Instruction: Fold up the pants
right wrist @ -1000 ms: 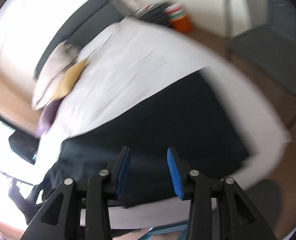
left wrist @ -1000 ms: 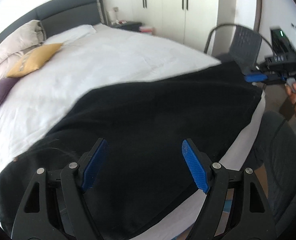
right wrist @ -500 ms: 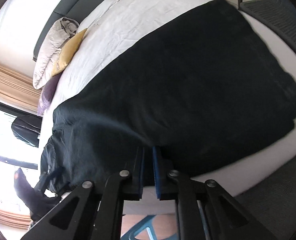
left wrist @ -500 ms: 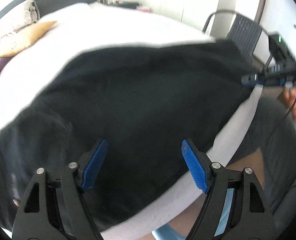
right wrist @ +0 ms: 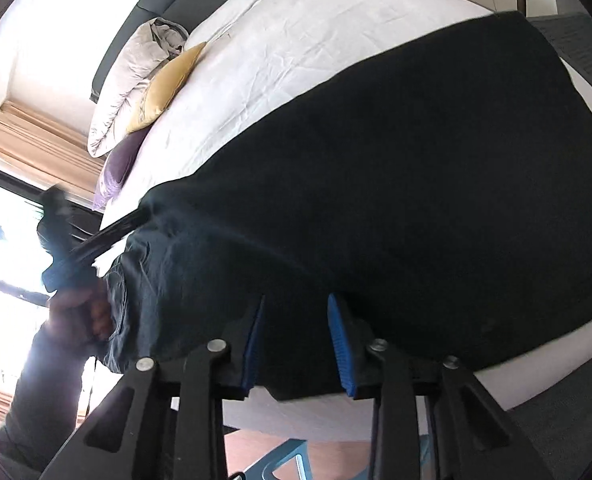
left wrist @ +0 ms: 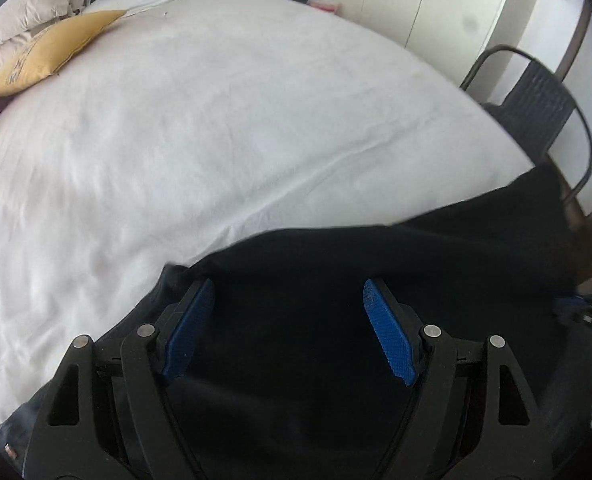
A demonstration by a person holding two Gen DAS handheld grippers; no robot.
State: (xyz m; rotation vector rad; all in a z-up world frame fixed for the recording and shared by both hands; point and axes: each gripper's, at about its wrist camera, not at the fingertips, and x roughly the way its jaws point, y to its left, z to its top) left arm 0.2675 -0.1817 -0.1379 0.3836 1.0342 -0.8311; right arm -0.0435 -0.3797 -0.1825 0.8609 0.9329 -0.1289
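Black pants (right wrist: 395, 184) lie flat across the near edge of a white bed (right wrist: 296, 40). They also fill the lower part of the left wrist view (left wrist: 375, 264). My left gripper (left wrist: 288, 304) is open, its blue pads spread wide just over the pants' far edge. In the right wrist view that gripper appears as a dark shape (right wrist: 96, 236) at the pants' waist end. My right gripper (right wrist: 296, 336) is open, its pads a short way apart, over the near edge of the pants at the bed's front.
A yellow cushion (left wrist: 44, 56) and pale pillows (left wrist: 28, 12) lie at the head of the bed. A dark mesh chair (left wrist: 535, 112) stands beyond the bed's right corner. White wardrobes (left wrist: 415, 0) line the far wall. A window with tan curtains (right wrist: 24, 136) is left.
My right gripper was shut half a second ago and now stands open. My left gripper has swung to the pants' far edge, with more of the white bed in its view.
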